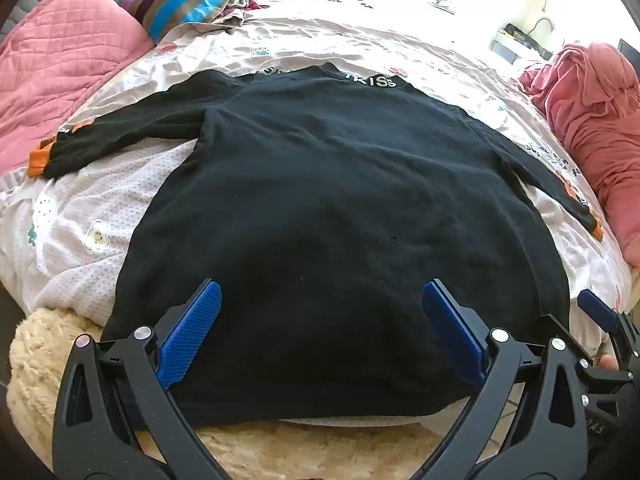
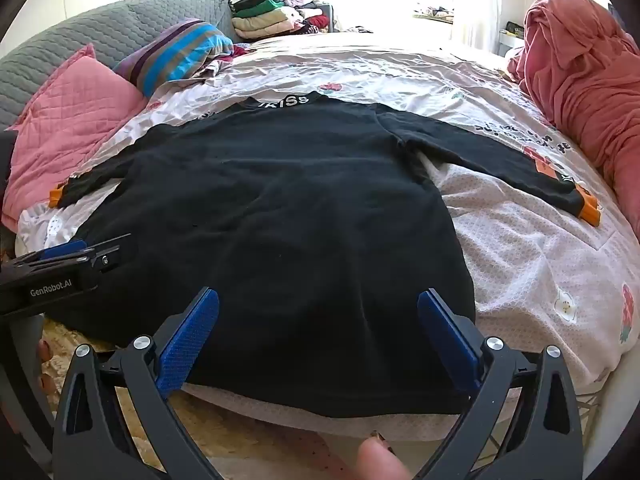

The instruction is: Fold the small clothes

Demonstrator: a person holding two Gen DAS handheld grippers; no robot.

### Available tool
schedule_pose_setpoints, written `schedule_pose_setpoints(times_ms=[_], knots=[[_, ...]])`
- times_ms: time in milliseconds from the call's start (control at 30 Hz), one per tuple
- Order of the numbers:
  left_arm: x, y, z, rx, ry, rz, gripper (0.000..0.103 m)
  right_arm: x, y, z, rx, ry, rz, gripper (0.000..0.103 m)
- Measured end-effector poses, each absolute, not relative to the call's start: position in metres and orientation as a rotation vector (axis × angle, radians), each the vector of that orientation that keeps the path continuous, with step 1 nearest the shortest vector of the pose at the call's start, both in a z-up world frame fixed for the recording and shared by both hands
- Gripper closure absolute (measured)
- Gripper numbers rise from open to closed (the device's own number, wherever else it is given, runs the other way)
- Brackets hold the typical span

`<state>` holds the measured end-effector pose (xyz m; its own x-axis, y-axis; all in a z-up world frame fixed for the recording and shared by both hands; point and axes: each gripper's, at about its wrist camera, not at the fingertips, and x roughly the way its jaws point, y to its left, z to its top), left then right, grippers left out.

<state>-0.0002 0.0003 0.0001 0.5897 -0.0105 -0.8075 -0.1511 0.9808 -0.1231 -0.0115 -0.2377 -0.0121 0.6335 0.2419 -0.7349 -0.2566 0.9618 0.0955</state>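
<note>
A black long-sleeved top (image 1: 320,200) (image 2: 288,216) lies spread flat on the bed, collar with white letters at the far end, hem toward me. Both sleeves stretch out sideways and end in orange cuffs (image 1: 38,158) (image 2: 588,210). My left gripper (image 1: 320,300) hovers open over the hem's left half, blue pads wide apart, nothing between them. My right gripper (image 2: 318,304) hovers open over the hem's right half, also with nothing in it. The left gripper's body (image 2: 60,268) shows at the left edge of the right wrist view. The right gripper's fingers (image 1: 600,312) show at the right edge of the left wrist view.
The bed has a pale floral sheet (image 2: 540,272). Pink quilted pillow (image 1: 60,72) and striped pillow (image 1: 188,0) lie at far left, with a pile of folded clothes (image 2: 272,16) behind. A pink crumpled blanket (image 2: 580,72) lies at right. A cream fluffy rug (image 1: 36,360) lies below the bed's edge.
</note>
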Motion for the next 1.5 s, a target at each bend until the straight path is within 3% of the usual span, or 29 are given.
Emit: schedule_pose_setpoints(times_ms=[1500], knots=[[-0.0049, -0.0036, 0.0008, -0.175, 0.935, 0.085, 0.008, -0.0155, -0.2357, -0.0075, -0.025, 0.821, 0.286, 0.004]])
